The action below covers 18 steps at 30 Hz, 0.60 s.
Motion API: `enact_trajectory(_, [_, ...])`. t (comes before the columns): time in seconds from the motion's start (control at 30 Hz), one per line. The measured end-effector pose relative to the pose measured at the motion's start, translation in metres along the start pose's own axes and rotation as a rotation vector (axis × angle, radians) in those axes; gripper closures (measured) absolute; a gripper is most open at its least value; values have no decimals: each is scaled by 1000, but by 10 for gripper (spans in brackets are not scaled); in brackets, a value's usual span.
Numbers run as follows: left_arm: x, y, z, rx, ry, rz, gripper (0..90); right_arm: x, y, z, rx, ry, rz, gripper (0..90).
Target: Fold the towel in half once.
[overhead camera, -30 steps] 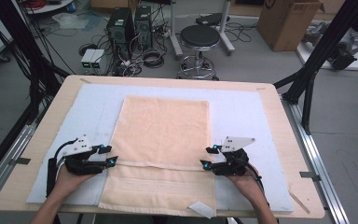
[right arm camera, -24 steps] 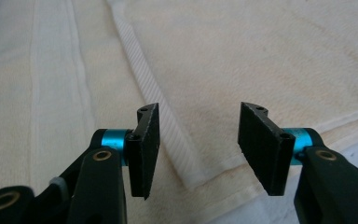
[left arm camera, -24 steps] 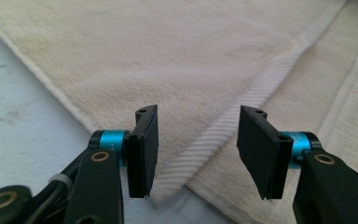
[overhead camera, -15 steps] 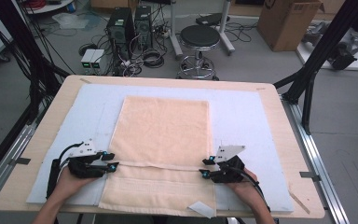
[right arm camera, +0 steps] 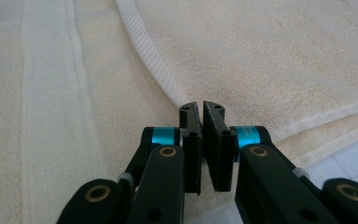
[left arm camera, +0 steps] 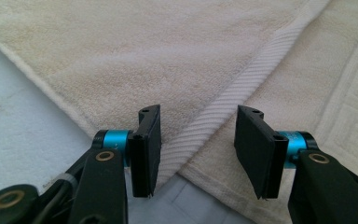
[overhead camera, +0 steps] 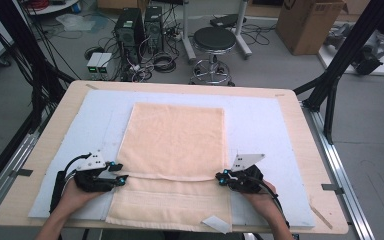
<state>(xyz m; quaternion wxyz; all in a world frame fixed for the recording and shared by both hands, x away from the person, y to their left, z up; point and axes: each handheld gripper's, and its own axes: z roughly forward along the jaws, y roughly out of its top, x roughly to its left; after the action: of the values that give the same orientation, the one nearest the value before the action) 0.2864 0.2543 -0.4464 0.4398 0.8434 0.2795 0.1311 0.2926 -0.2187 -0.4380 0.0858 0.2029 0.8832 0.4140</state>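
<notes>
- On the wooden table [overhead camera: 40, 165], over a pale blue mat [overhead camera: 265, 125], lies a peach towel [overhead camera: 175, 135], partly folded: its upper layer ends in a ribbed hem [overhead camera: 175, 176] that runs across it from side to side, and a lower layer reaches on toward the near edge of the table.
- At the towel's left edge sits the left gripper [overhead camera: 121, 179], held in the person's left hand [overhead camera: 75, 192], its tips level with the folded hem.
- Seen from the left gripper view, the left gripper [left arm camera: 198, 137] has its jaws standing apart, with a clear gap between them; they have just been widening a little.
- Below that gap lies the hem [left arm camera: 242, 88] of the towel [left arm camera: 121, 56], slanting from upper right to lower left; the towel's corner lies under and between the pads, and neither pad presses on the cloth.
- At the towel's right edge sits the right gripper [overhead camera: 221, 177], held in the right hand [overhead camera: 262, 192], again at the line of the hem.
- Seen from the right gripper view, the right gripper [right arm camera: 202, 109] has its jaws drawn almost together after just closing, with only a thin slit left between the pads.
- Just at their tips the hem [right arm camera: 144, 51] curves down to meet them, at the edge of the towel [right arm camera: 284, 56]; whether cloth is pinched in the slit cannot be told.
</notes>
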Motion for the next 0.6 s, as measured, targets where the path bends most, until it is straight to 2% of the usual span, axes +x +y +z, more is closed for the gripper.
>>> enact_trajectory(0.1, [0,0,0,-3,8,-2,475,-1,1,-4,-26,-8,14,873])
enact_trajectory(0.27, [-1,0,1,3,4,6,459,-8,5,-14,-120,-12,61,877])
enact_trajectory(0.37, [-2,1,2,3,5,7,455,-11,6,-14,-128,-20,74,878])
enact_trajectory(0.47, [-3,1,3,8,22,11,495,-11,7,-13,-128,-22,70,879])
enact_trajectory(0.6, [-5,3,6,22,65,48,623,-12,7,-14,-131,-25,72,878])
